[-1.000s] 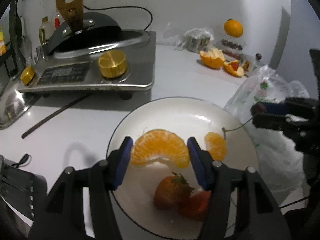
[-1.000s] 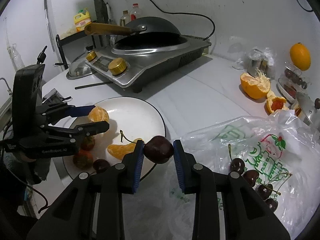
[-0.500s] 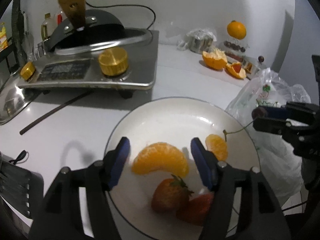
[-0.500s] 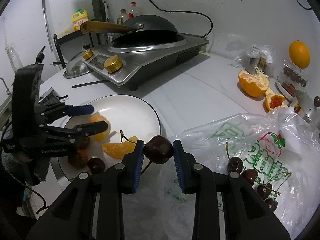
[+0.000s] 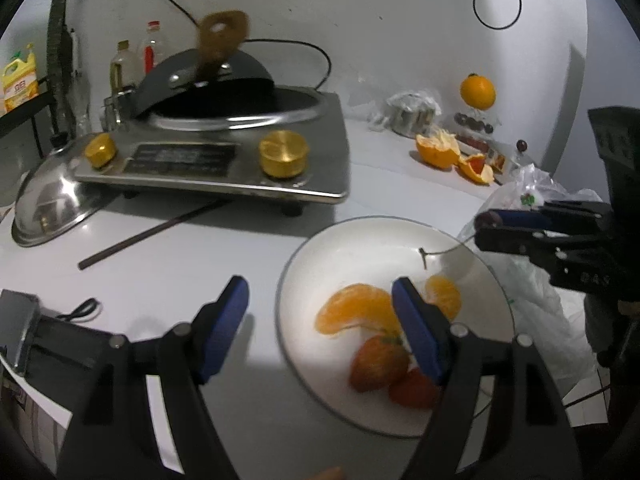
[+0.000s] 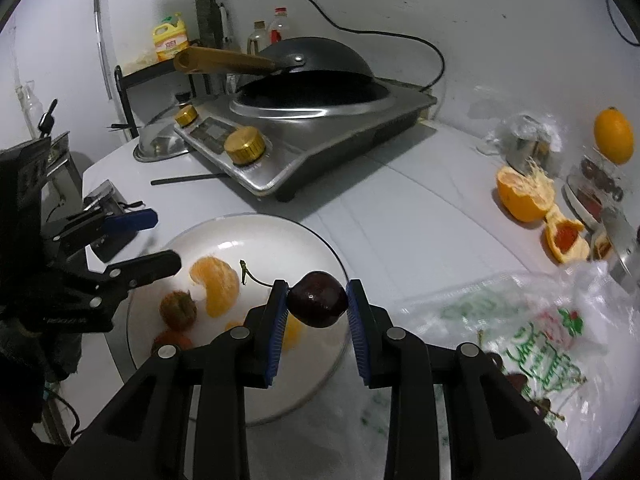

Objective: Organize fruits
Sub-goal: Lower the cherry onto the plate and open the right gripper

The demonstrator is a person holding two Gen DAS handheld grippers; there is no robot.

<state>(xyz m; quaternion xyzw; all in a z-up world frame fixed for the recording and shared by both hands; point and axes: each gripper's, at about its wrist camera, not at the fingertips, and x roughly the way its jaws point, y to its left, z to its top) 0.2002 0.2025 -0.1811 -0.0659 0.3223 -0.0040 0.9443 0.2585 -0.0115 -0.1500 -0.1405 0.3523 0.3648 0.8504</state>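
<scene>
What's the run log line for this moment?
left gripper: open, empty | right gripper: shut on cherry | plate: orange segments, strawberries

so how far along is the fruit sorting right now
Done: orange segments and strawberries lie on the plate, and the left tool, jaws just opened, is empty. In hand: the right tool grips a cherry over the plate rim. Left: more cherries in the plastic bag.

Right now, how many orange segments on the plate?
2: a large segment mid-plate, and a smaller one beside it, partly behind the left gripper's finger. More may be hidden.
</scene>
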